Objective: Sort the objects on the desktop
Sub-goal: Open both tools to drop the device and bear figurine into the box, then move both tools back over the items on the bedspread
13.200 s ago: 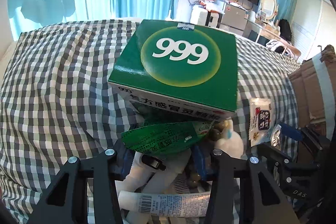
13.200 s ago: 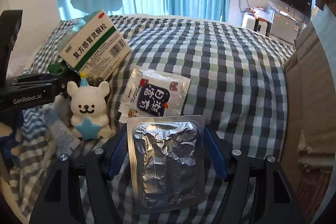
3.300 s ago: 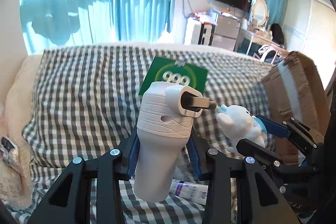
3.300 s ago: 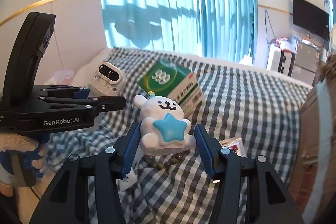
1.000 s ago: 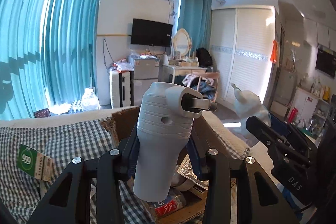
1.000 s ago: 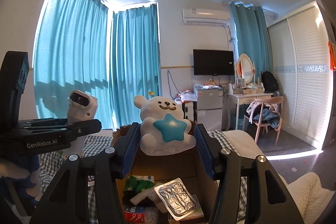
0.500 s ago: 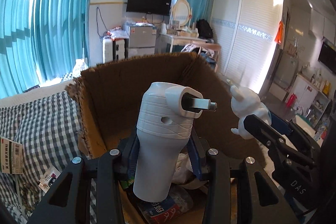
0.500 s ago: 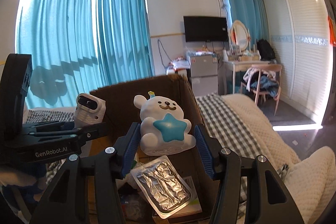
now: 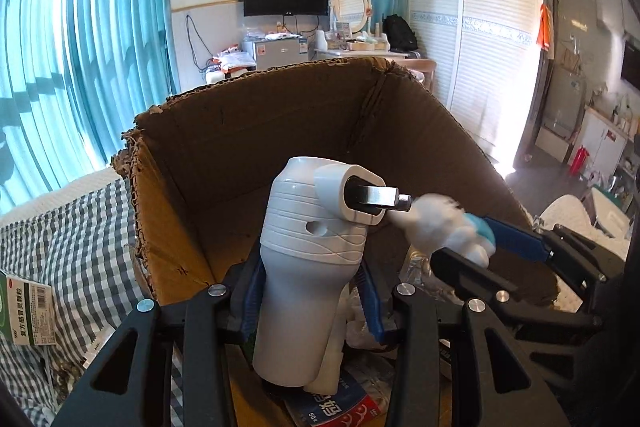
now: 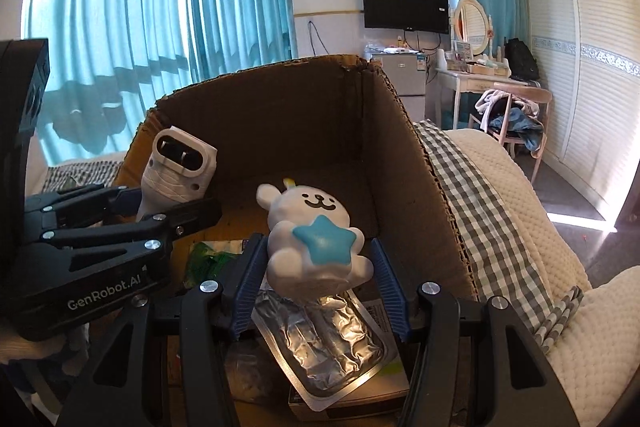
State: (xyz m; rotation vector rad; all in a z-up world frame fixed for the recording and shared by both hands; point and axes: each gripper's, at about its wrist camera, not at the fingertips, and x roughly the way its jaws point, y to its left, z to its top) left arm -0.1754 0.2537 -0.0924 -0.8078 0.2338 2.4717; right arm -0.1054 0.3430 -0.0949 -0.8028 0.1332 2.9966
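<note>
My left gripper [image 9: 308, 291] is shut on a white plug adapter [image 9: 312, 259] with metal prongs and holds it upright over the open cardboard box [image 9: 248, 131]. The adapter also shows in the right wrist view [image 10: 176, 167]. My right gripper [image 10: 316, 279] is open inside the box [image 10: 404, 163]. The white bear toy with a blue star [image 10: 316, 239] is tilted between the spread pads, with a gap on each side, blurred in the left wrist view [image 9: 444, 227]. A foil blister pack [image 10: 328, 343] lies below it.
The box holds a green packet [image 10: 208, 263], a boxed item [image 10: 360, 399] and a blue-red pack [image 9: 340, 403]. A green medicine box [image 9: 24, 311] lies on the checked cloth [image 9: 72, 247] to the left. A cream blanket [image 10: 520, 227] lies right.
Both grippers have come down into the box. My right gripper has opened and the bear toy has tipped and dropped from its pads. The left still grips the adapter.
</note>
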